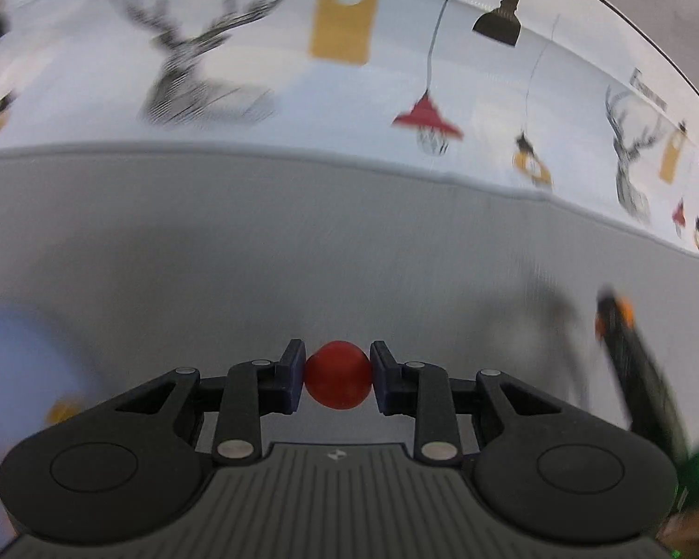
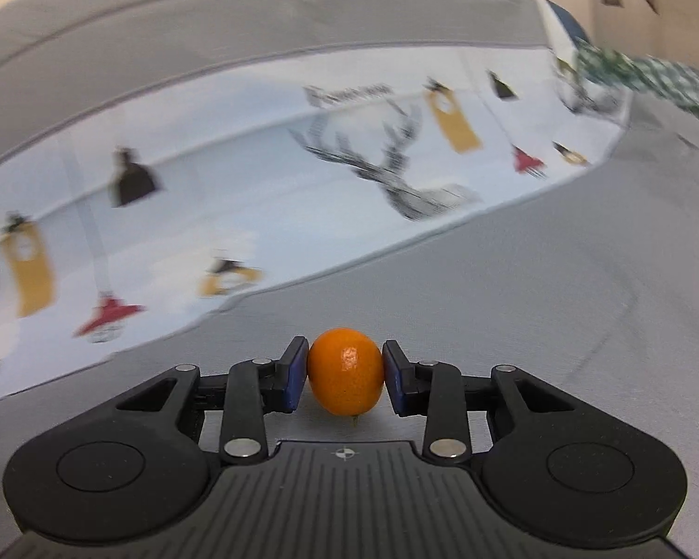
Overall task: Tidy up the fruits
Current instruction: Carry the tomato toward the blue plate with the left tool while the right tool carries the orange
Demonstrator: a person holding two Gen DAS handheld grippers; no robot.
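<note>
The left hand-held gripper (image 1: 338, 375) is clenched on a small red fruit (image 1: 338, 372), its pads pressing at 3 and 9 o'clock. The right hand-held gripper (image 2: 345, 375) grips an orange kumquat (image 2: 345, 370), long axis running 12 to 6. Each fruit rides above the grey tabletop (image 2: 536, 303); no clear drop spot shows, only a blurred pale shape (image 1: 18, 363) at the left gripper's 9 o'clock.

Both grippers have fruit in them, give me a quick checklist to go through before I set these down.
1. Left gripper fingers clamp the red fruit on both sides: ok.
2. Right gripper fingers clamp the orange fruit on both sides: ok.
3. Both fruits sit centred between the fingers: ok.
4. Drop-off container located: cannot tell; only a blurred pale blue shape shows at the left wrist view's edge.
5. The grippers stand apart from each other: ok, in the left wrist view.
6. Views sharp enough to aim: not ok, blurred.
</note>
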